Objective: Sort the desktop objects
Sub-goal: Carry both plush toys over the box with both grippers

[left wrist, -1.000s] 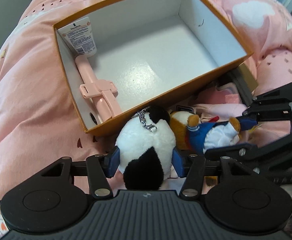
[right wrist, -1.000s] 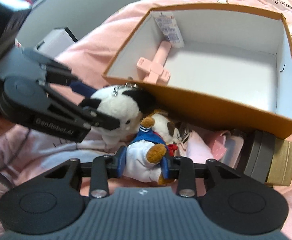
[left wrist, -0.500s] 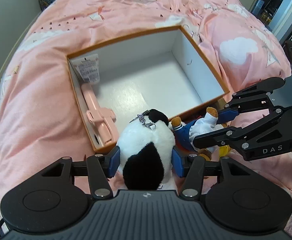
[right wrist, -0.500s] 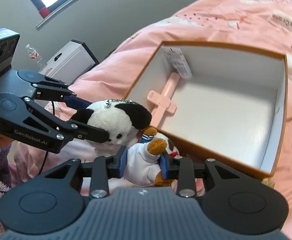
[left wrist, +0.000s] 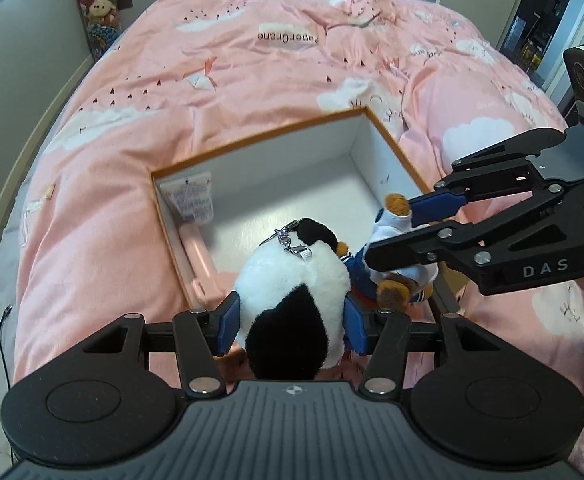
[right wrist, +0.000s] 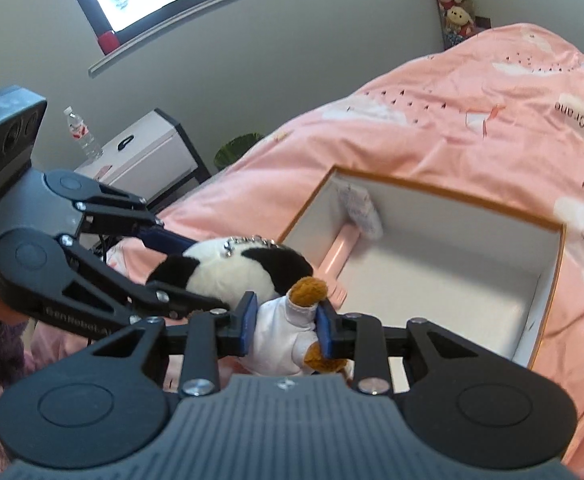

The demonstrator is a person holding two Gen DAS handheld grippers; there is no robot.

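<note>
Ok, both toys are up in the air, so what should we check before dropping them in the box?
1. Left gripper shut on the black-and-white plush panda: ok.
2. Right gripper, just closing, clamps the brown plush toy in white and blue clothes: ok.
3. Orange cardboard box with white inside open: ok.
4. Free floor beside the pink stick and white tube: ok.
5. Toys fully above the box: cannot tell.

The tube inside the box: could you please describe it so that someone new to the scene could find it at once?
On the pink bedspread sits an open orange box with a white inside. The tube leans in its far left corner, just above a pink stick-like gadget. It alone is white with small printed text; the two plush toys are held in the grippers, not lying in the box.
</note>
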